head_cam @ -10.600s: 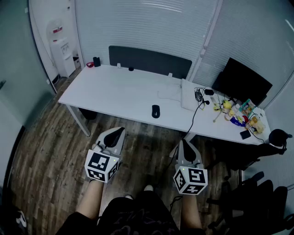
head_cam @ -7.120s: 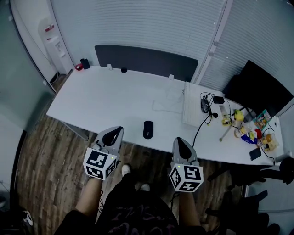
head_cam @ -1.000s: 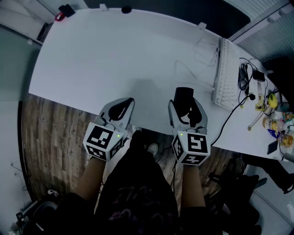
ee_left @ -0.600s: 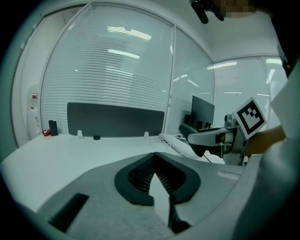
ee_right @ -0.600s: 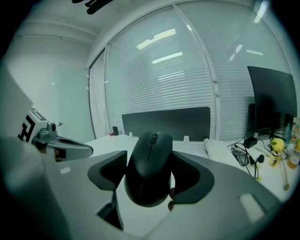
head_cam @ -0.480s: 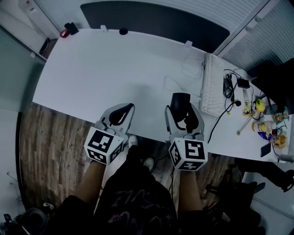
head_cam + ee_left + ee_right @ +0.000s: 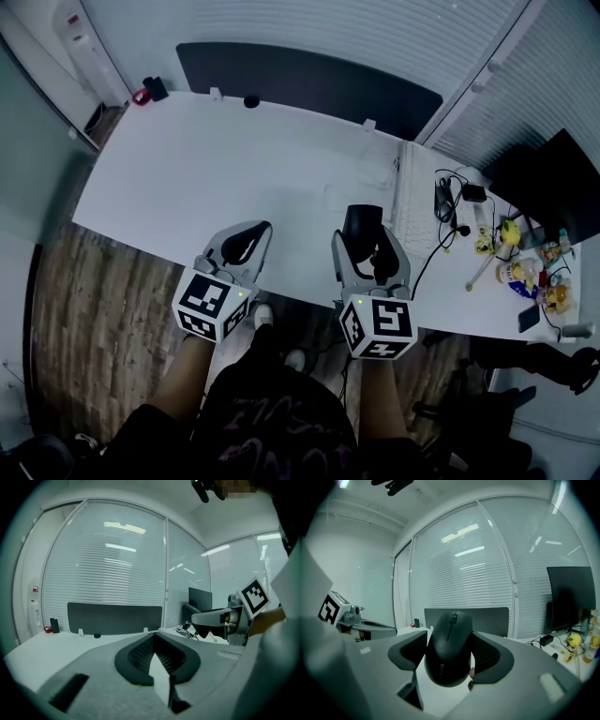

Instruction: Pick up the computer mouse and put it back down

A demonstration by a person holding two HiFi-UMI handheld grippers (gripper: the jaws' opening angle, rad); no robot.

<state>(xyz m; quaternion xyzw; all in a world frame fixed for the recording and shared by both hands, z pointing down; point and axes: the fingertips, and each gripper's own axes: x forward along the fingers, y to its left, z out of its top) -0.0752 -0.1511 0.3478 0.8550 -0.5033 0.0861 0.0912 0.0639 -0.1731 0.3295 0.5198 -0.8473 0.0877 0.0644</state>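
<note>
You are holding the mouse [image 7: 449, 649] in the right gripper [image 7: 367, 246], with its jaws clamping the mouse's two sides and its scroll wheel pointing away from you. In the head view the mouse is sitting between those jaws over the near part of the white table [image 7: 187, 159], just left of the keyboard [image 7: 405, 202]. In the right gripper view it is showing against the dark partition [image 7: 309, 89] at the table's far edge, with the table top lying below it. Your left gripper [image 7: 242, 242] is hanging beside the right one, over the table's near edge and apart from the mouse. Its jaws are closed tip to tip, and nothing is sitting between them. Both grippers are pointing across the table toward the blinds. A black monitor [image 7: 553, 178] is standing at the right end of the table, with cables and small items lying between it and the keyboard.
</note>
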